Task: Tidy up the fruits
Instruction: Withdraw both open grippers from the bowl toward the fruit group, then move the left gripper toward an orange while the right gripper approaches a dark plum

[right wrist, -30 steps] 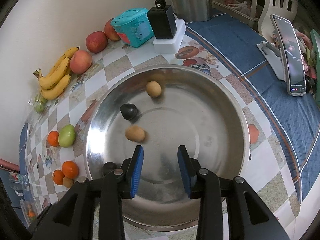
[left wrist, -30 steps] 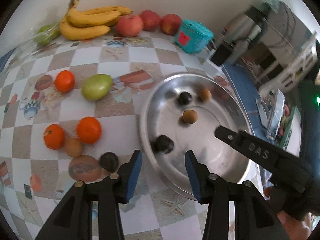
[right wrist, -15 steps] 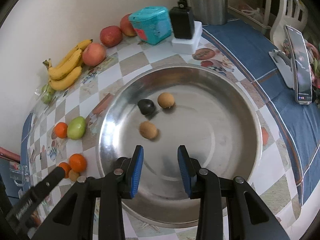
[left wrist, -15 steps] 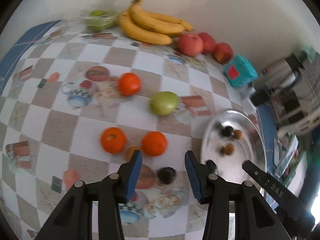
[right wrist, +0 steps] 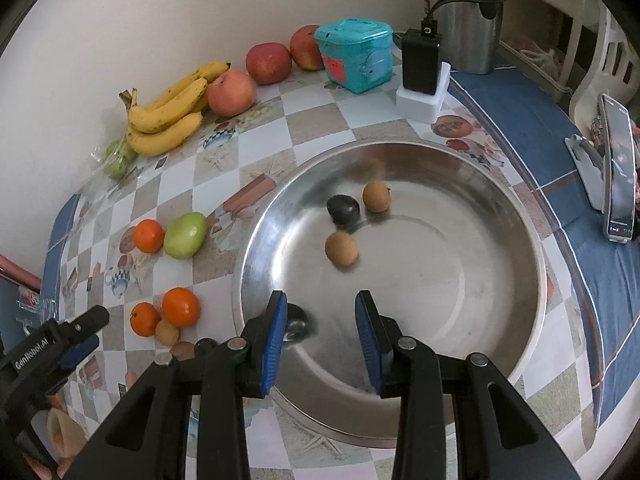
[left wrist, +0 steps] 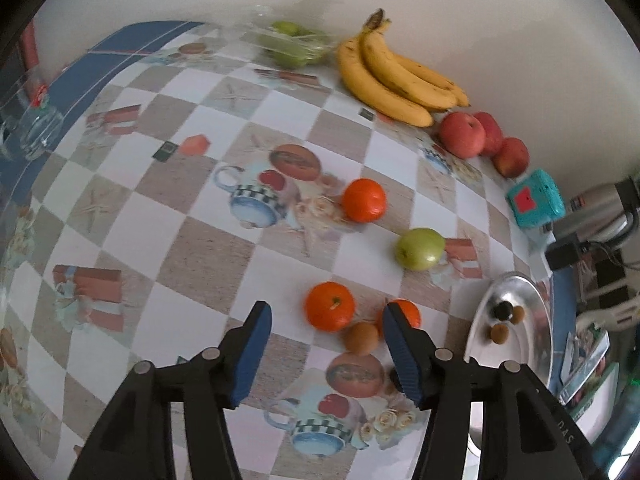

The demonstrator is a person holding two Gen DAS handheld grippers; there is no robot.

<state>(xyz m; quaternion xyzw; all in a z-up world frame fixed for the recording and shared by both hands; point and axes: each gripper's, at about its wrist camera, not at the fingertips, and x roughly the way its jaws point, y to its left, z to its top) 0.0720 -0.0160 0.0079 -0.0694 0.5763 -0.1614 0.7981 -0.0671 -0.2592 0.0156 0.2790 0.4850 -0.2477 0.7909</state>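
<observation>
Fruit lies in two lots, and I read that as the sorting under way: small round pieces go into the wide stainless-steel bowl (right wrist: 538, 288), the rest wait on the cloth. My right gripper (right wrist: 321, 338) hangs over the bowl's near wall with its jaws spread and nothing between them. Ahead of it sit two small tan-brown round fruits (right wrist: 341, 249) and a dark plum-like fruit (right wrist: 343, 209); another dark fruit (right wrist: 296, 322) rests just beside its left pad.

My left gripper (left wrist: 326, 354) is likewise released and empty. It hovers over the cluster I judge to be next: a small tan round fruit (left wrist: 361, 337) between its pads, two orange tangerines (left wrist: 329, 306) just beyond, and a third tangerine (left wrist: 364, 200) and a green apple (left wrist: 420, 249) farther ahead.

Yellow bananas (left wrist: 394, 80) and red apples (left wrist: 462, 135) line the pale wall at the far edge. Underneath is a glossy checkered tablecloth (left wrist: 192, 248) printed with teacups and fruit. A teal plastic box (right wrist: 354, 54) stands beyond the bowl.
</observation>
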